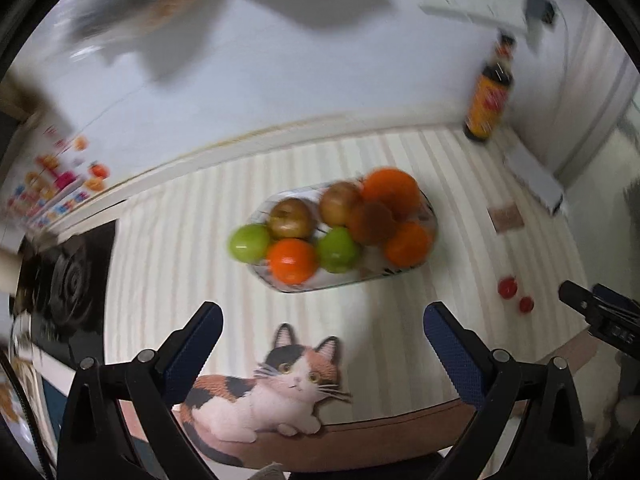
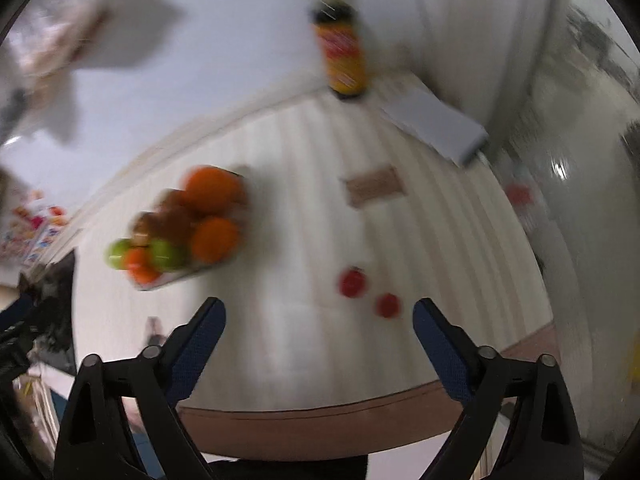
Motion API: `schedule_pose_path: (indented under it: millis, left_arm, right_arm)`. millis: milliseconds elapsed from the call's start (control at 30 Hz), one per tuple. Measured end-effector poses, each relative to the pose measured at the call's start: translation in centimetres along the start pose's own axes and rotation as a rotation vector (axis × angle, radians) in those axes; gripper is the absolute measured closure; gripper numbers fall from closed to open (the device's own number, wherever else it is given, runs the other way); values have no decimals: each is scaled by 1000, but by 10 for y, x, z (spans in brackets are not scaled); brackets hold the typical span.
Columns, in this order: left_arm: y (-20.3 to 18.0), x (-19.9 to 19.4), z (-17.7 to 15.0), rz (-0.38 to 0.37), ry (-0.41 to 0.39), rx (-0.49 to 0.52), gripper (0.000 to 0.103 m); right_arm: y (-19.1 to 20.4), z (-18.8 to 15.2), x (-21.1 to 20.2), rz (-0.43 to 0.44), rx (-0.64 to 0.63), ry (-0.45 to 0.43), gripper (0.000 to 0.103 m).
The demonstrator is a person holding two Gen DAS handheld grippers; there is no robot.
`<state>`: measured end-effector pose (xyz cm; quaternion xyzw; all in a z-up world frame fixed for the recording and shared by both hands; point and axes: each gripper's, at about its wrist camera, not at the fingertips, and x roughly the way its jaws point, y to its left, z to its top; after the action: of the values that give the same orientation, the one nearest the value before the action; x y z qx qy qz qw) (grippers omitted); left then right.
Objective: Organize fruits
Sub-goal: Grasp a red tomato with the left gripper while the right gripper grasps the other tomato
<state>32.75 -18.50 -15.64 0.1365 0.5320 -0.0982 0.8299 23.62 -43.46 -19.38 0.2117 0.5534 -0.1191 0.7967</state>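
Observation:
An oval glass tray [image 1: 432,216] on the striped tablecloth holds oranges [image 1: 390,194], green apples [image 1: 249,243] and brownish apples [image 1: 290,218]. It also shows blurred in the right wrist view [image 2: 168,280]. Two small red fruits [image 1: 507,288] [image 2: 353,282] lie loose on the cloth to the right of the tray. My left gripper [image 1: 323,320] is open and empty, in front of the tray above a cat picture. My right gripper [image 2: 318,316] is open and empty, just short of the red fruits. Its tip shows at the right edge of the left wrist view [image 1: 576,296].
A dark sauce bottle [image 1: 489,92] [image 2: 342,54] stands at the back right by the wall. A white flat box [image 1: 534,178] [image 2: 436,128] and a small brown card [image 1: 505,218] [image 2: 374,186] lie near it. A black patterned mat [image 1: 72,280] lies at the left. The table's brown front edge [image 2: 320,416] is close.

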Motion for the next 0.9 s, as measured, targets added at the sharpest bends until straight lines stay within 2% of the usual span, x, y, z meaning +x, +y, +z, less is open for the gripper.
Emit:
schedule_pose_path:
  millis: [33,133,300,500,567,700,900]
  left_arm:
    - [-11,9,2,-2,15,24,0]
    - [-45,35,9,-15,60,103,0]
    - [-98,79,16,-10,133,223,0]
    - [-133,118,22,-27,214,282,0]
    - [-140,126,23,-39,230,287,0]
    - [-154,136,25,-118,276,266,0]
    - [-184,142,26,-203,280,280,2]
  right_arm:
    - [-15,-2,15,-8,28,21,33]
    - [-46,-9,55,6,100,83,48]
    - [-69,-17,100,6,115,119,63]
    - [-69,-23,128,21,72,124,69]
    - [-67,-23,133,29,58,120,75]
    - [-62,-24,130,38,20,88,76]
    - [-96,-23,107,33,94,42,76]
